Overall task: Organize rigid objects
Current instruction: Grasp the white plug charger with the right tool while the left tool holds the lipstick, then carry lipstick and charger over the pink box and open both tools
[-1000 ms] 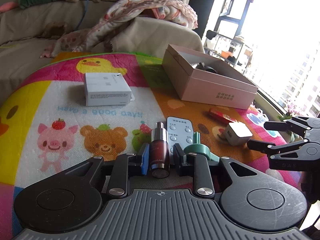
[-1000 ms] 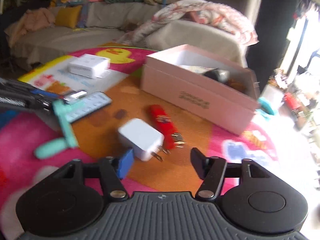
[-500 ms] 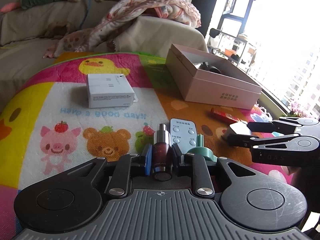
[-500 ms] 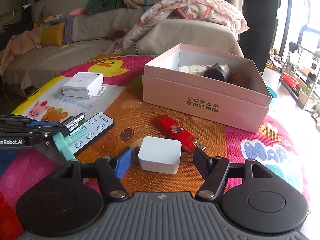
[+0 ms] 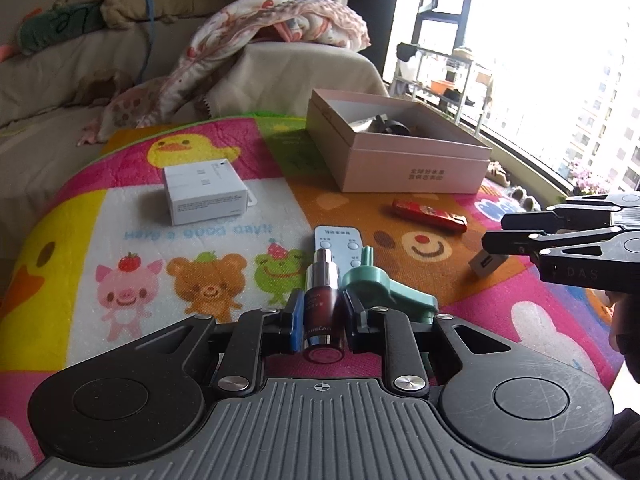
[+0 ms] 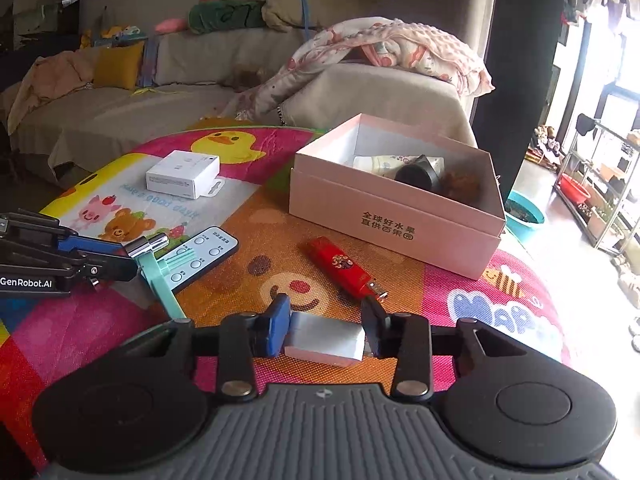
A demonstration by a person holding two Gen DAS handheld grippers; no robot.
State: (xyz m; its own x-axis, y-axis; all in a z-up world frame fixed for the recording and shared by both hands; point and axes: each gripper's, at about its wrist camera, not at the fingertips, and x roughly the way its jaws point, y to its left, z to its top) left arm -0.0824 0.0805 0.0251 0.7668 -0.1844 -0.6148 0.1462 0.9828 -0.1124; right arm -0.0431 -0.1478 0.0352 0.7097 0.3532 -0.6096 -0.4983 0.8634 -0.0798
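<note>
Two pickups under way at once, each tool taking one loose item off the cartoon-print mat [image 5: 208,240] that covers the desk, presumably for the open pink box [image 6: 394,216] at 12 to 1 o'clock in both wrist views. Left tool [image 5: 322,316] clamped narrow on a dark red serum bottle [image 5: 323,312], pads squeezing its glass body across the width; long axis straight along the fingers, silver pump neck pointing away toward 12 o'clock, base toward the camera, a grip that keeps the round body from rolling. Right tool [image 6: 322,330] closing on the white charger block [image 6: 326,340], blue pad touching its left face and black pad at its right face, block broadside between them with the wide flat top up. Not clear whether the prongs face forward; hidden here. Left behind on the mat: a mint green plastic tool [image 5: 380,288] just at 1 o'clock of the bottle, a pale remote [image 6: 200,256] under its tip, a red USB stick [image 6: 346,266] lying diagonally with its metal plug toward 4 o'clock, and a white carton [image 6: 184,174] well apart at 10 o'clock. Box already holding a cream tube and a dark round object, so likely the collecting place.
</note>
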